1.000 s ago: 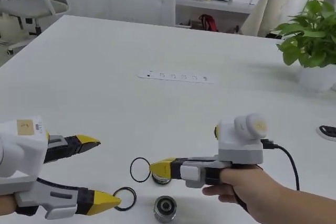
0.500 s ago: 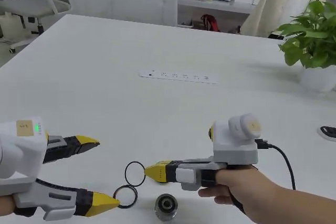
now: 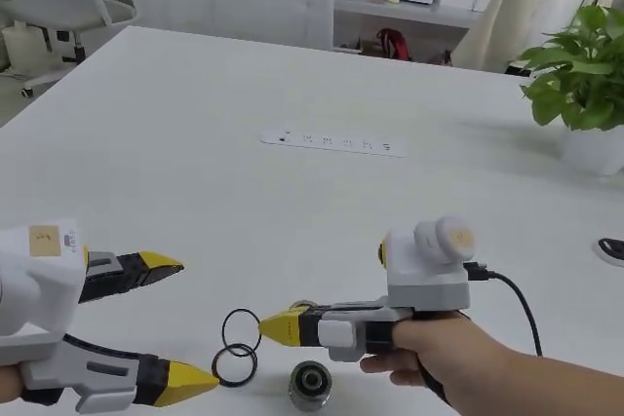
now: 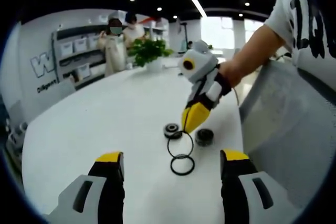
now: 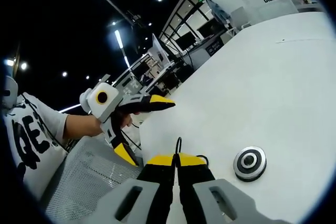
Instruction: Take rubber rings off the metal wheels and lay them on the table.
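Observation:
My right gripper (image 3: 265, 326) is shut on a thin black rubber ring (image 3: 241, 327), which hangs from its yellow tips just above the white table (image 3: 292, 211). A second ring (image 3: 234, 365) lies flat on the table below it. One metal wheel (image 3: 310, 384) stands near the table's front edge; another wheel (image 3: 304, 308) peeks out behind the right gripper. My left gripper (image 3: 175, 319) is open at the lower left, facing both rings. The left gripper view has my left gripper (image 4: 172, 157), held ring (image 4: 180, 145), lying ring (image 4: 182, 164) and both wheels (image 4: 172, 129) (image 4: 204, 137). The right gripper view shows my right gripper (image 5: 176, 157) and one wheel (image 5: 250, 163).
A white power strip (image 3: 331, 143) lies at the middle of the table. A potted plant (image 3: 583, 80) stands at the far right, with a small dark object (image 3: 612, 248) at the right edge. Office chairs (image 3: 68, 7) stand beyond the table's far side.
My right gripper has moved left with the ring, away from the wheel it was over. The left gripper has hardly moved.

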Demonstrator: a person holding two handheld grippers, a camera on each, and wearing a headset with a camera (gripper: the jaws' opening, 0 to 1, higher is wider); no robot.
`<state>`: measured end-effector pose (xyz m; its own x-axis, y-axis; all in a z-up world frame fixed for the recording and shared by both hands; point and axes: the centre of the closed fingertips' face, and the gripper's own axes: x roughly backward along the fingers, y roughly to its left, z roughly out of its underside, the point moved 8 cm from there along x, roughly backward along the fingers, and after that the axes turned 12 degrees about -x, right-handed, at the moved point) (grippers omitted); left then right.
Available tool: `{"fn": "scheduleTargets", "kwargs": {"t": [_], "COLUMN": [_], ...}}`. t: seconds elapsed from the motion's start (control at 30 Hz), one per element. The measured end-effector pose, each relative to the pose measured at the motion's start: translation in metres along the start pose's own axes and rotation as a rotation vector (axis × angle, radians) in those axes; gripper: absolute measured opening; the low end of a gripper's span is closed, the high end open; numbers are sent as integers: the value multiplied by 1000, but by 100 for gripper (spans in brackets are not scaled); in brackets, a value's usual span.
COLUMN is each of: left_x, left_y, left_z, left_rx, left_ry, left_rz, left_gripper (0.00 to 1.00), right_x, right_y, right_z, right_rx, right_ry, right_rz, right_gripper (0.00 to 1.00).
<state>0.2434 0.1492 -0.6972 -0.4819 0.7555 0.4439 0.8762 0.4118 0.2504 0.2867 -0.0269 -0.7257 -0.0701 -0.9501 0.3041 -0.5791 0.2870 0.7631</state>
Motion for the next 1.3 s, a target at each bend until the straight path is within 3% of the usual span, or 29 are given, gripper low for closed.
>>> {"fn": "scheduleTargets", "kwargs": {"t": [0.5,1.3], "left_x": [1,3], "left_y": [-2,-4], "left_z": [4,8], "left_rx": [0,2], "left_ry": [12,20], "left_rz": [7,8], "left_gripper": [76,76], "right_x": [-8,-16], "right_y": [-3,-11], "right_z": [8,15], "right_rx": [-18,-61], "right_ry": [44,71], "right_rz": [-4,5], "right_gripper": [0,0]}}
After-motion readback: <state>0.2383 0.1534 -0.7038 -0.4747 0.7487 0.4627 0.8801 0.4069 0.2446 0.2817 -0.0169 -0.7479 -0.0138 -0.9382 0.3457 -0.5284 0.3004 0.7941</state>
